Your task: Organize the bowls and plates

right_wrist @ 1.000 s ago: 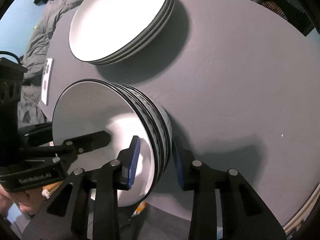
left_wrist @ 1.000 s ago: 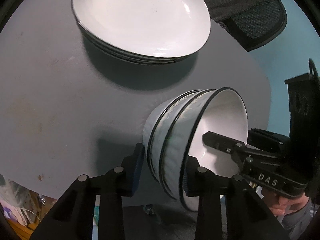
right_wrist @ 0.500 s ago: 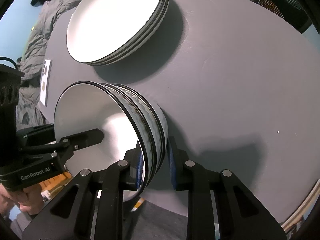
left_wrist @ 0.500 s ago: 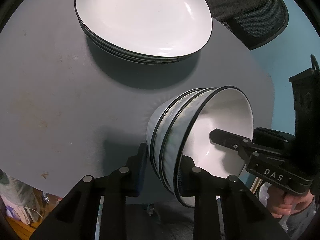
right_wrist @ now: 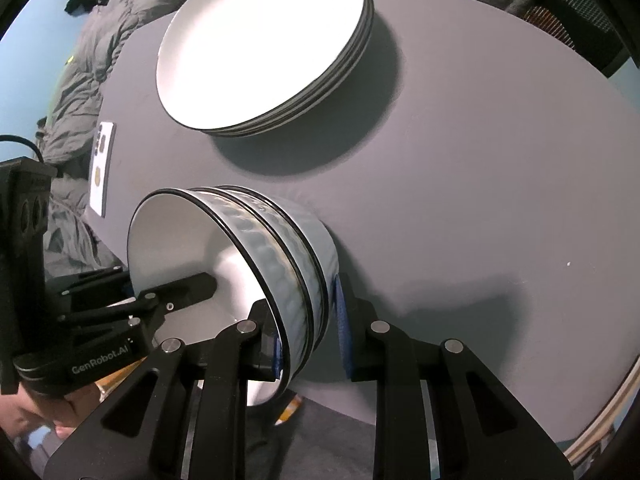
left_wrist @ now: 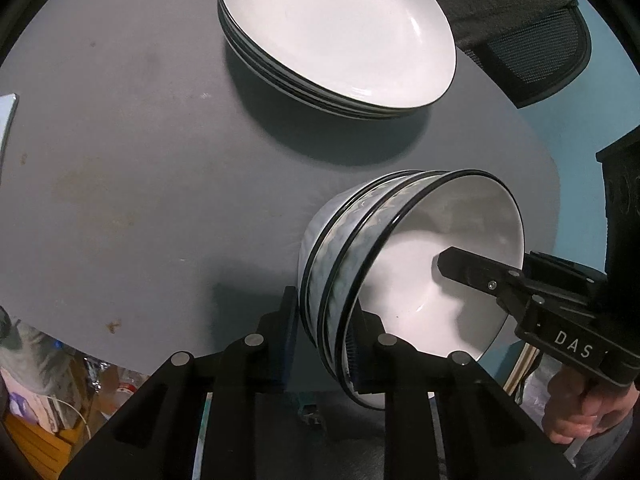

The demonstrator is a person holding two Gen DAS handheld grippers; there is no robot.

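Note:
Three nested white bowls (left_wrist: 400,248) (right_wrist: 280,256) with black rims stand near the grey table's (left_wrist: 120,160) front edge. My left gripper (left_wrist: 322,340) straddles the near wall of the bowl stack, one pad outside and one inside. Its jaws are closing with the wall between them, and the pads touch it. My right gripper (right_wrist: 310,336) is shut on the opposite wall in the same way. In each wrist view, one finger of the other gripper reaches into the top bowl. A stack of several white plates (left_wrist: 340,28) (right_wrist: 260,40) sits farther back.
A phone (right_wrist: 102,168) lies at the table's left edge, beside a grey quilted jacket (right_wrist: 80,72). A black mesh chair (left_wrist: 532,52) stands behind the plates. A hand (left_wrist: 580,412) holds the right gripper. Bare table (right_wrist: 480,160) stretches to the right of the bowls.
Both grippers' jaws have narrowed onto the walls of the bowl stack. The bowls and plates have kept their places.

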